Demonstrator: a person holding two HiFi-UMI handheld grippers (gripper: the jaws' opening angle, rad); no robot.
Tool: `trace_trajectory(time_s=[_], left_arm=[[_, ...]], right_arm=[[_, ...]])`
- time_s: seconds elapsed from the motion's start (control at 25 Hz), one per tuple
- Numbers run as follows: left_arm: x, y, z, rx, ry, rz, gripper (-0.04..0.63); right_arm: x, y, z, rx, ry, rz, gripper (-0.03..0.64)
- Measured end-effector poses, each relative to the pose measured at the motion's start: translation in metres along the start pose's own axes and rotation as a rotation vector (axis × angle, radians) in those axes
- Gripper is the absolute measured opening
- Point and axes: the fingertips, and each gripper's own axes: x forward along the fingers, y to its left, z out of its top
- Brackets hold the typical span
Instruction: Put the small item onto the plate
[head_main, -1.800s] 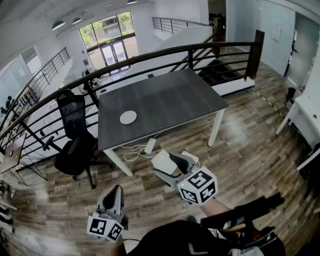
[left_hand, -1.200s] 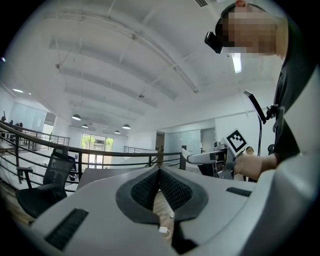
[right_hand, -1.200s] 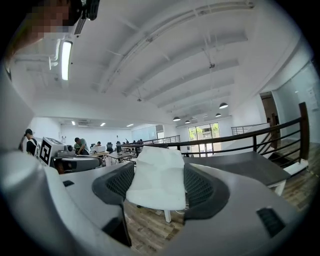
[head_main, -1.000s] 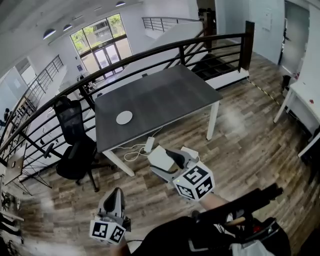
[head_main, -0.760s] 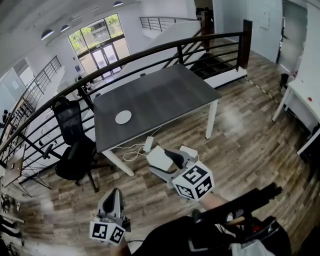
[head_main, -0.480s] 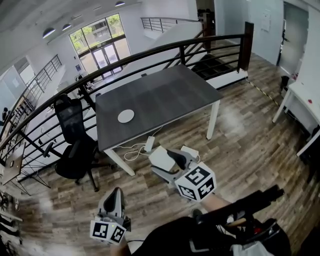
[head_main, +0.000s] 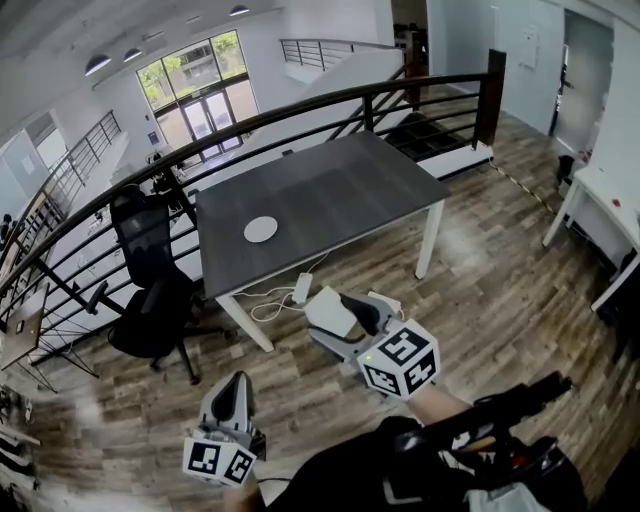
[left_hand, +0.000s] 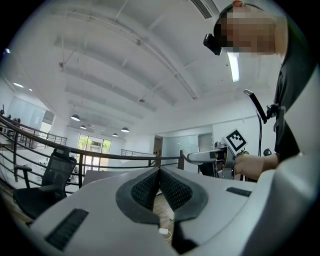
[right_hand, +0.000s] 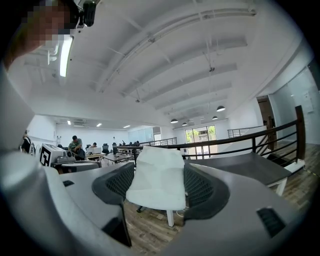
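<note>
White small item (right_hand: 156, 177), poss. cloth or foam, sits pinched between the pads of the right gripper (head_main: 340, 322). It hangs over the wood floor (head_main: 480, 280), well apart from the dark table (head_main: 340, 190). The plate (head_main: 261, 229) lies bare near the table's left edge, approx. 11 o'clock from the item in the head view. The left gripper (head_main: 230, 392), at 7 o'clock of the right one, has its jaws pressed together w/ nothing between them. Status, by the look of it: pick-up done; approach, reach and release on the plate all remain. Vs. 1.8 s ago, little differs: same grip, both grippers low, the table about as far off, the plate a touch higher-right in frame.
</note>
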Motion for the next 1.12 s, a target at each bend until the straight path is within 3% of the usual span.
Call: trace_trajectory(time_s=[0.48,1.12], left_arm=[[0.003,0.021,0.004,0.000,0.002,0.036,0.005],[0.123,0.056,0.021,0.039,0.012,0.143,0.005]], right_arm=[[0.019,-0.013,0.014,0.008,-0.015,0.001,0.319],[0.100,-0.118,0.041,-0.007,-0.024,0.119,0.319]])
